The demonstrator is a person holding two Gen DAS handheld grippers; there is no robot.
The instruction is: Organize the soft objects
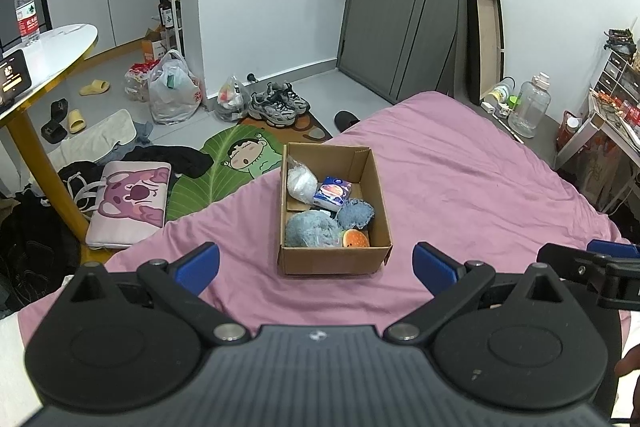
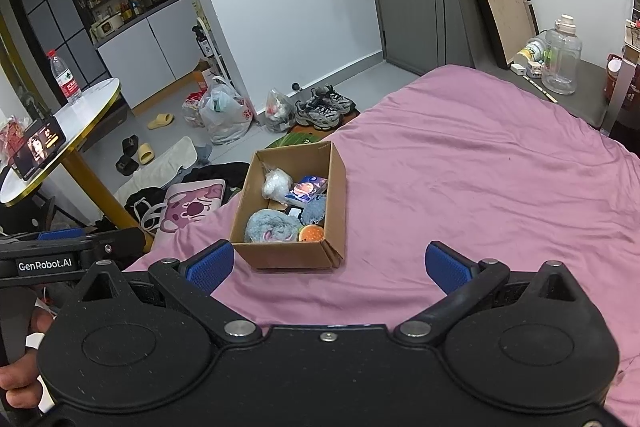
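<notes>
The cardboard box sits on the pink bedspread near the bed's edge, dead ahead of the left gripper and ahead and to the left of the right gripper, so the left one is probably the nearer. The box's long axis runs away from the jaws. Inside lie a blue fluffy bundle, a watermelon plush, a tissue pack and a white bag. Both grippers hover level above the spread, side by side, jaws wide apart and empty. Whether anything soft remains outside the box is not clear.
</notes>
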